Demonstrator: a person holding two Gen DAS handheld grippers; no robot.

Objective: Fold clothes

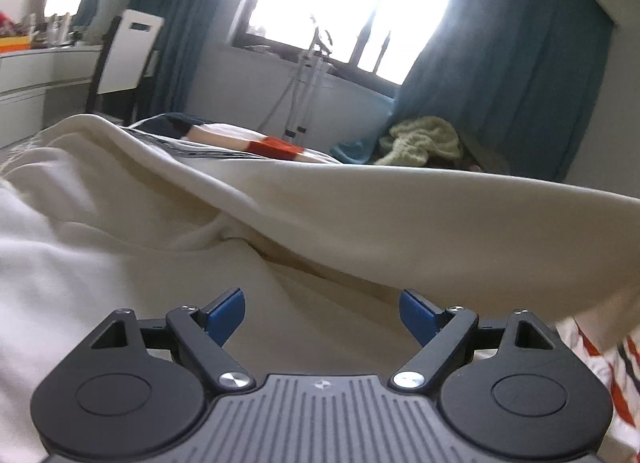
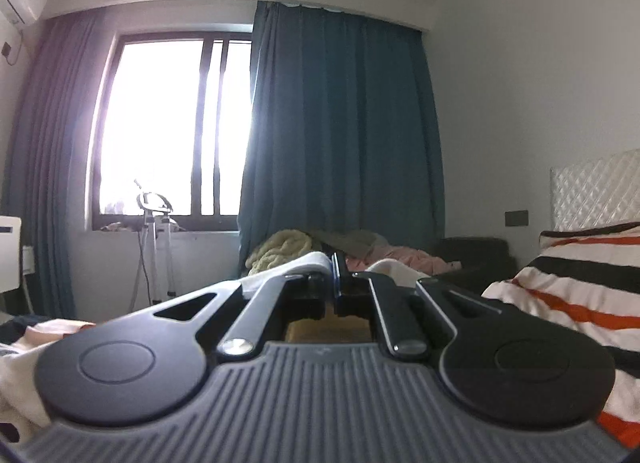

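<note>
Left gripper (image 1: 322,313) blue fingers (image 1: 226,313) wide apart over the cream garment (image 1: 280,215), right gripper (image 2: 334,263) fingers pinched on its white edge, spread on a striped bed (image 2: 568,287), teal curtains (image 2: 340,135), bright window (image 2: 160,127).

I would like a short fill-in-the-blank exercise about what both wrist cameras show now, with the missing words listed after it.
1. The jaws of the left gripper are ____.
2. The right gripper is shut on a fold of ____ cloth.
3. The curtain beside the window is ____ in colour.
4. The bedding on the right has orange and ____ stripes.

Missing words: open; white; blue; black
</note>
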